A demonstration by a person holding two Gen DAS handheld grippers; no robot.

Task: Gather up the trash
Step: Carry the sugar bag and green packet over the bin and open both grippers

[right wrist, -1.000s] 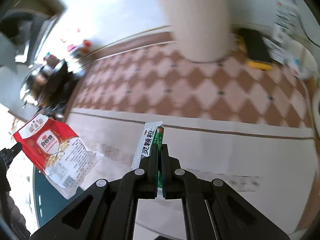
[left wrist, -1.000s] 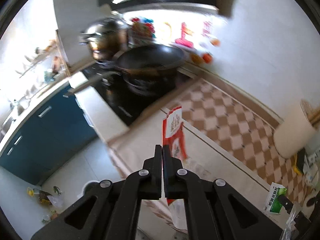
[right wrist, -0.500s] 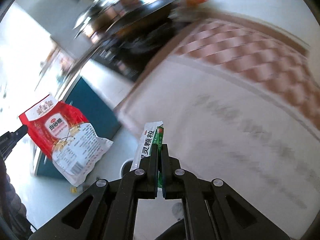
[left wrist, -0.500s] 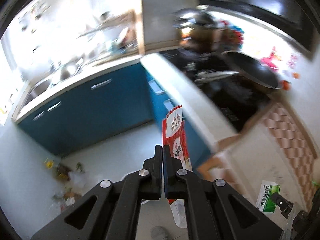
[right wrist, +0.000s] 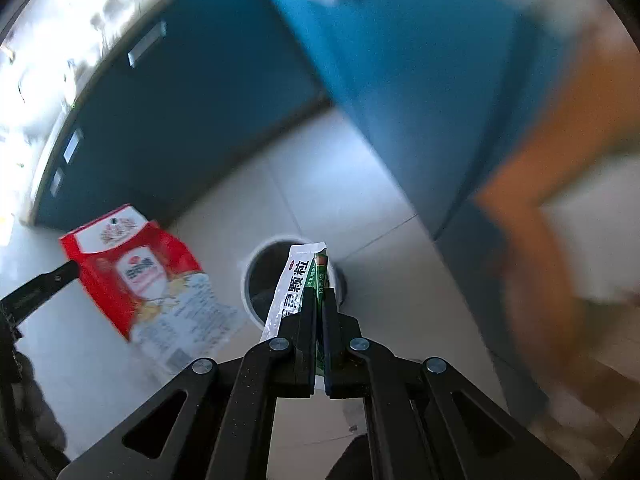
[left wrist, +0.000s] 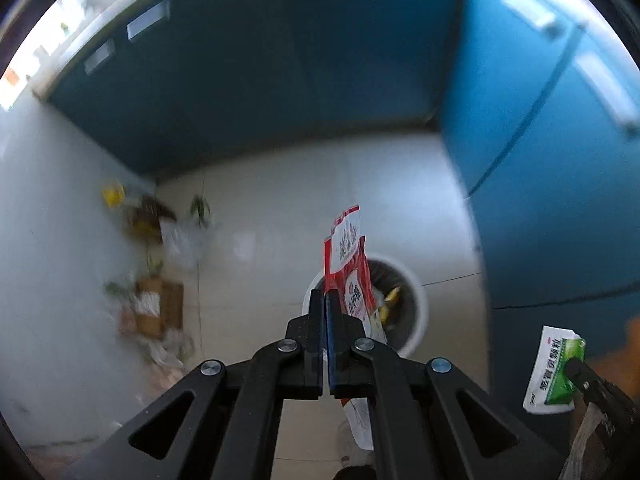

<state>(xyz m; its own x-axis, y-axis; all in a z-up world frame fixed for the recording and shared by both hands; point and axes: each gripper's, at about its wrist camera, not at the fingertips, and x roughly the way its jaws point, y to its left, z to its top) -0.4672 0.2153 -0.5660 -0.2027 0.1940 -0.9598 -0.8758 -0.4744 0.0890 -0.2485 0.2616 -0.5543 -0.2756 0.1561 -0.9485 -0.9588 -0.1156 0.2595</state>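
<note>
The left gripper (left wrist: 325, 344) is clenched on a red and white packet (left wrist: 347, 264), low in the frame's centre, above a white trash bin (left wrist: 416, 308). The right gripper (right wrist: 318, 334) is clamped on a green and white sachet (right wrist: 298, 280) over that bin. Best centre each item over the opening before releasing. The sachet's print reads "颗粒"; blue cabinets (left wrist: 280, 60) fill the upper frame.

Both packets (left wrist: 347, 276) (right wrist: 298, 286) above bin (left wrist: 416, 312), cabinets (left wrist: 240, 80) behind.
</note>
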